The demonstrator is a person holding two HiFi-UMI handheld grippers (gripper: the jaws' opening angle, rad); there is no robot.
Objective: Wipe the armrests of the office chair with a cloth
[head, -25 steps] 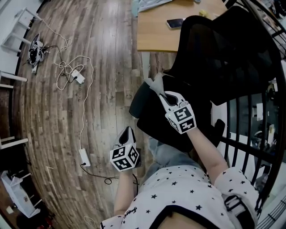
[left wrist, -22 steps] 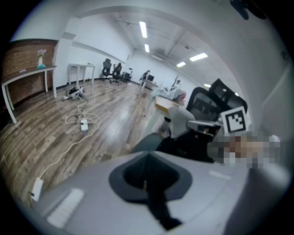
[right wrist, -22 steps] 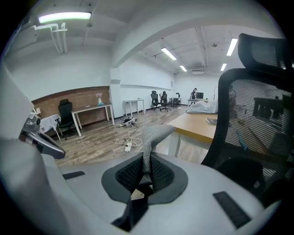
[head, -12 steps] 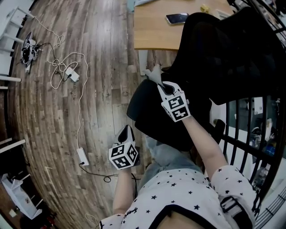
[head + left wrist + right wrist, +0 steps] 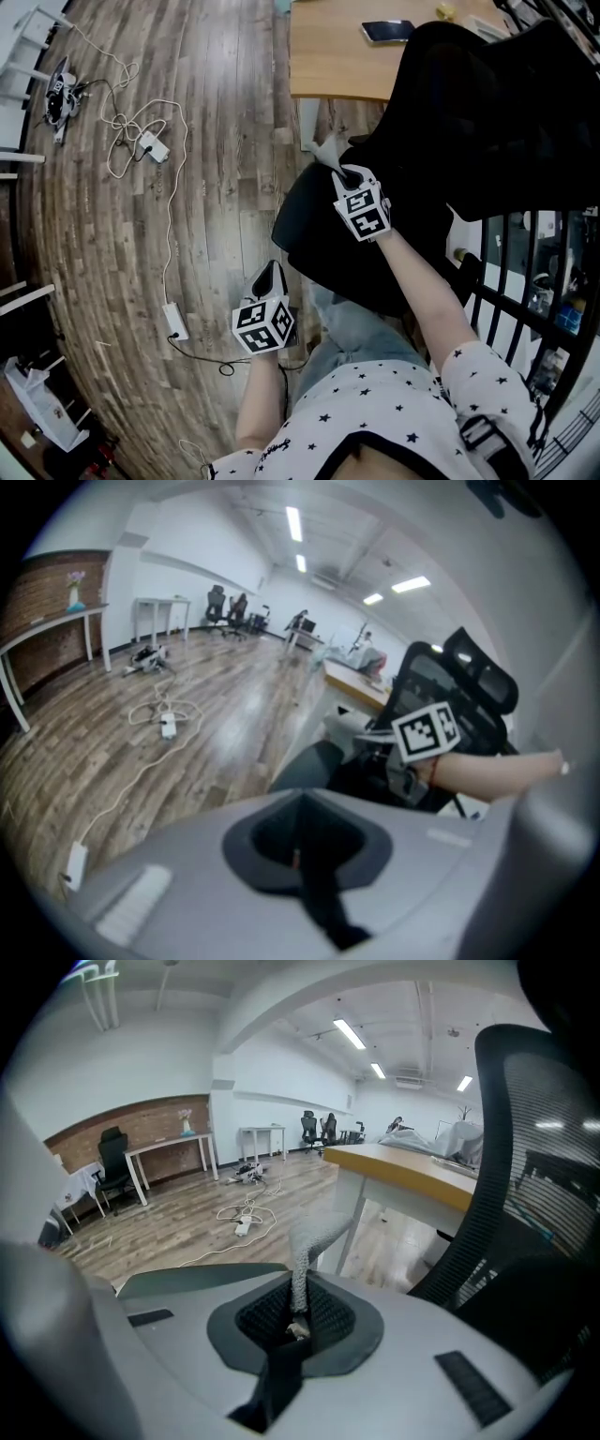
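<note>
Item 1. Right gripper (image 5: 296, 1326): jaws clenched on one end of a grey knitted cloth (image 5: 314, 1234). The cloth stands up out of the jaws and flops over at its free end. In the head view this gripper is held out over the near edge of the chair seat, beside the desk leg, with the person's bare forearm behind it.

Item 2. Left gripper (image 5: 298, 857): jaws pressed together with nothing between them. It is held low and close to the person's body, above the floor, well apart from the right gripper and clear of the chair.

Item 3. Office chair (image 5: 487, 112): black, with a mesh backrest and a dark seat, pushed near the desk. One dark armrest (image 5: 460, 269) shows at the far side of the seat, well apart from the cloth. Whether the cloth touches any part of the chair cannot be told.

Item 4. Desk (image 5: 333, 56): light wooden top, pale leg. A smartphone (image 5: 387, 31) lies flat on it.

Item 5. Wooden plank floor (image 5: 220, 141): carries a white power strip (image 5: 154, 147) with a looped white cable.

Item 6. Black metal railing (image 5: 511, 281), at the person's right, beside the chair.
</note>
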